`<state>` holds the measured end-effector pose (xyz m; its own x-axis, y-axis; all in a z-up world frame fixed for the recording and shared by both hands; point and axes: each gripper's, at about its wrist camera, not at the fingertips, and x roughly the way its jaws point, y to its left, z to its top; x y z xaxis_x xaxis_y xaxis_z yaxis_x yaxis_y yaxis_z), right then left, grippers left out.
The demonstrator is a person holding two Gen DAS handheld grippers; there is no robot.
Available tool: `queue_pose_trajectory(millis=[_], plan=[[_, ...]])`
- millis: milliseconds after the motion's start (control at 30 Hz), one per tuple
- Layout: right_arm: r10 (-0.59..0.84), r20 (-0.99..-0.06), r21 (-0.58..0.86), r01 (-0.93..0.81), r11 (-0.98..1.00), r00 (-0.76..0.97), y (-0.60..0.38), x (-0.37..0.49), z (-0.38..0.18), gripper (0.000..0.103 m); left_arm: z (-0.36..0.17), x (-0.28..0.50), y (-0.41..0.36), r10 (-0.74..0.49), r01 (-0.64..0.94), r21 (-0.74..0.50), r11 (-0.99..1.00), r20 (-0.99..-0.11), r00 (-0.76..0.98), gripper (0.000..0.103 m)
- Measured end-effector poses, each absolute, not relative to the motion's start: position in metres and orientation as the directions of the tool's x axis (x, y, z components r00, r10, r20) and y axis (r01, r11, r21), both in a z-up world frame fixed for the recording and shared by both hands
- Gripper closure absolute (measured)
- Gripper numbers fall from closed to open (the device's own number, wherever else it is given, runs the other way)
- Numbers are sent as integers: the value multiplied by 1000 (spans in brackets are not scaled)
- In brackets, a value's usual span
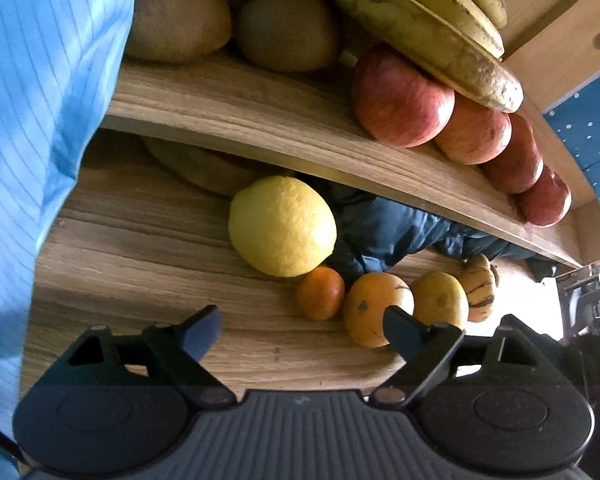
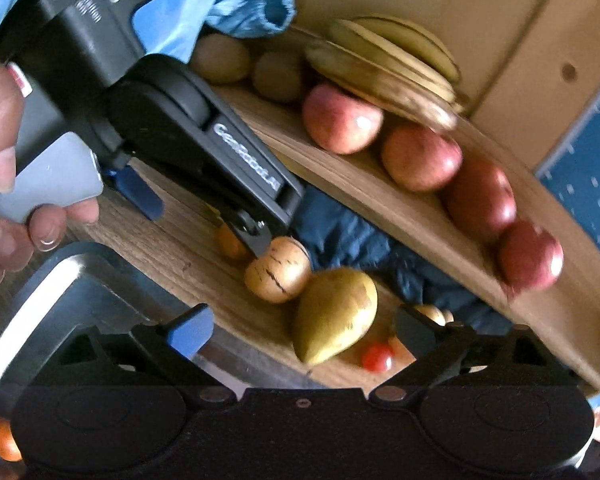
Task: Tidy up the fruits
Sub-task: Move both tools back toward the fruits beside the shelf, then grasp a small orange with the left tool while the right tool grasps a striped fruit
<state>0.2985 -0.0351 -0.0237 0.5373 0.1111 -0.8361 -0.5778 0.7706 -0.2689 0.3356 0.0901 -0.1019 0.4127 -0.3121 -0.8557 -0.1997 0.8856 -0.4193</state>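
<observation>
Ahead of the open left gripper [image 1: 302, 330] lies a lemon [image 1: 282, 226].

Above the pale wood-grain shelf [image 1: 228, 108], red apples [image 1: 400, 98] are glowing under brown-flecked yellow bananas [image 1: 424, 36]. Below it, a yellow lemon [image 1: 282, 226] is sitting beside orange citrus [image 1: 320, 293] and a tan, dark-striped fruit [image 1: 478, 288].

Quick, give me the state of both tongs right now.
Left tongs: open, holding nothing; fingertips over the shelf board near an orange fruit.
Right tongs: open, holding nothing; a pear lies ahead between the fingers, not gripped.
</observation>
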Motion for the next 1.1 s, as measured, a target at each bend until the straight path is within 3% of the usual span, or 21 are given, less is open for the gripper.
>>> queue_pose_trajectory(millis=[333,800,967,1100], plan=[[129,-841,-321,-677,662,525,-16,312,-37,23,-105,337,100,-361,-224,-486,845,-826,433,34],[134,-853,-363,-759,541,504,2,322,-56,28,-112,344,101,-401,-227,-527,819,-809,429,54],[130,-860,-357,-766,535,493,3,327,-60,36,-112,344,101,-408,-226,-532,816,-808,426,57],[126,-866,-352,-769,534,484,2,329,-63,44,-115,345,100,-416,-229,-537,812,-807,419,65]])
